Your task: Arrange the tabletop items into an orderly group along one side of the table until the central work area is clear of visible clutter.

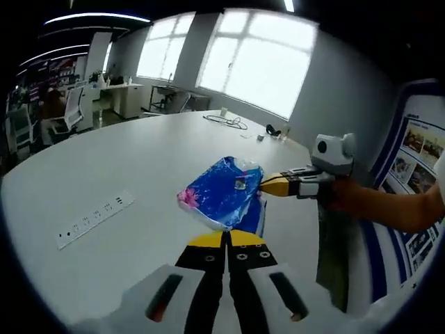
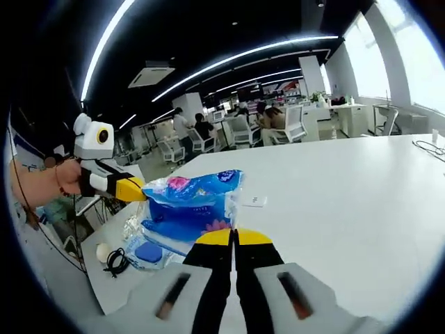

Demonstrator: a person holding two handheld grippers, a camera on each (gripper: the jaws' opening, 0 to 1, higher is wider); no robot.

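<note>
**Two claws lifting one blue pack off the white tabletop**

Two claws are working on a single item, and the white tabletop (image 1: 104, 167) is serving as the landmark for all of it. Most of its surface is lying bare; a white power strip (image 1: 95, 218) is sitting flat on it, well apart from the pack, and a loose cable (image 1: 226, 122) is lying at the tabletop's far end under the windows.

Above the tabletop's near part, the blue plastic pack (image 1: 221, 191) is hanging clear of the surface, pinched at two opposite edges, probably so that the soft wrapper is not sagging while it is being carried toward one side. It looks like a sealed wrapper of tissues, though I cannot read the print well enough to be sure.

The left claw (image 1: 226, 240) is closing its yellow-tipped jaws together on the pack's near edge; the right claw (image 2: 233, 239) is doing the same from its side.

Beside the tabletop's edge, in the right gripper view, a small blue-lidded clear container (image 2: 147, 252) is lying beneath the pack, its contents too blurred to tell.
</note>
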